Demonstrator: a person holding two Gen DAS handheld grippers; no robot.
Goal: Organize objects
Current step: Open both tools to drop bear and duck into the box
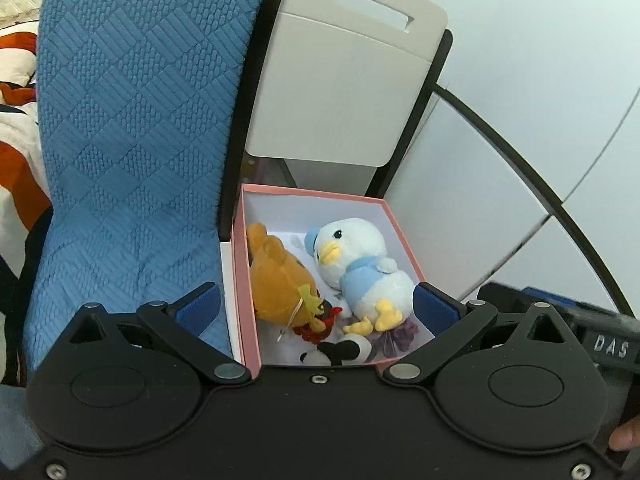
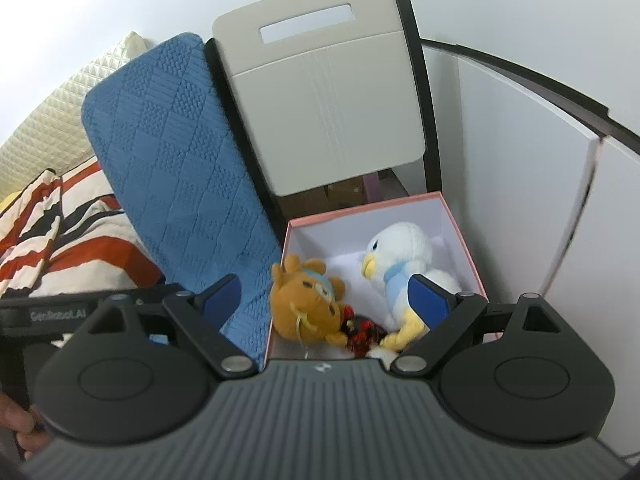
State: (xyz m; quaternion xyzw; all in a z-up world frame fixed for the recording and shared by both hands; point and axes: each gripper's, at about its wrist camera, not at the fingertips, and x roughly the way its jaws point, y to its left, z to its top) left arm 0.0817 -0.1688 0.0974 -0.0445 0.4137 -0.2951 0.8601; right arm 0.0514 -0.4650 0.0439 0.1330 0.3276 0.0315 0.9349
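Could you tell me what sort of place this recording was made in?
Probably a bedroom or living space at home: striped bedding lies beside a chair draped with a blue quilted cover, and a pink box holds a duck plush and other soft toys.

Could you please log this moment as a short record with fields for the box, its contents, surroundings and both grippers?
container: open pink box, white inside
contents: brown bear plush, white-and-blue duck plush, red-and-black toy, black-and-white toy, purple item
beside box: blue quilted cushion
behind box: beige chair back
left gripper: open, holding nothing, above the box
right gripper: open, holding nothing, above the box
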